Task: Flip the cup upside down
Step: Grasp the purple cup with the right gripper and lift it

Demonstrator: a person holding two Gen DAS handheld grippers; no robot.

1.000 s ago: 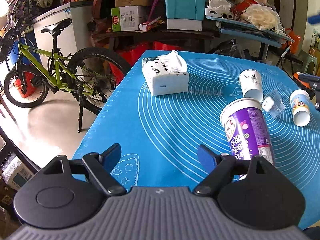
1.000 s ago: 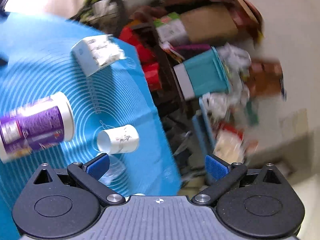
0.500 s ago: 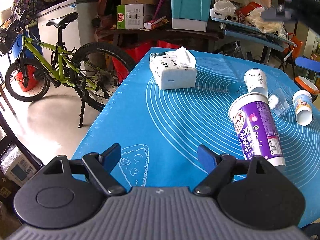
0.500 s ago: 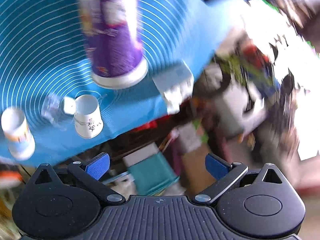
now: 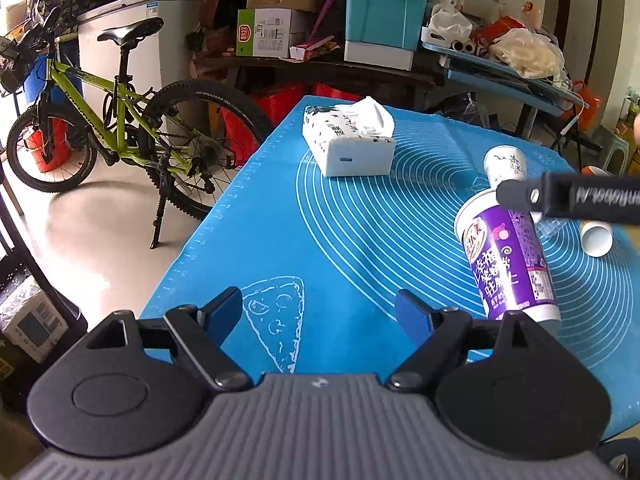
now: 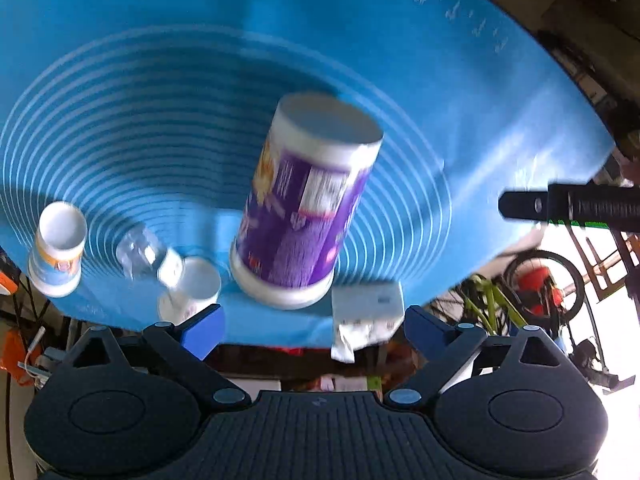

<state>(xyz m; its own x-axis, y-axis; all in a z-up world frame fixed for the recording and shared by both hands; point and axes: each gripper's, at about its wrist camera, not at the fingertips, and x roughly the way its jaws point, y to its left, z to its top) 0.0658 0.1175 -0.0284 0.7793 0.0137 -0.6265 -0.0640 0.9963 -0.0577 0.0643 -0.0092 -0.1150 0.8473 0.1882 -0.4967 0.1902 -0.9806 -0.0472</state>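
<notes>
The tabletop (image 5: 280, 264) carries a blue silicone baking mat printed with concentric rings, and every task item stands on that mat. A tissue pack (image 5: 348, 148) lies near the far left corner, well apart from the cups.

The tall purple cup (image 5: 508, 256) stands upright on its narrower base, wide mouth upward, toward the right edge of the tabletop. In the right wrist view the same cup (image 6: 304, 208) appears inverted and motion-blurred, because that camera is rolled over. This roll probably prepares an inverted grasp, so that unwinding the wrist turns the cup mouth down.

Smaller items cluster behind and to the right of the purple cup: a white paper cup (image 5: 505, 165) with dark lettering, a small orange-banded cup (image 5: 596, 236), and a clear plastic cup (image 6: 138, 250) between them. Their exact orientation cannot be confirmed.

The left gripper (image 5: 320, 314) hovers over the near edge of the tabletop, fingers apart and holding nothing; the purple cup sits just right of its right finger. The right gripper (image 6: 314, 330) also has its fingers apart and empty, with the purple cup framed between them but not touched. Part of the right gripper's body crosses the left wrist view above the purple cup's rim.

The flip is not yet begun; the grasp comes next.
</notes>
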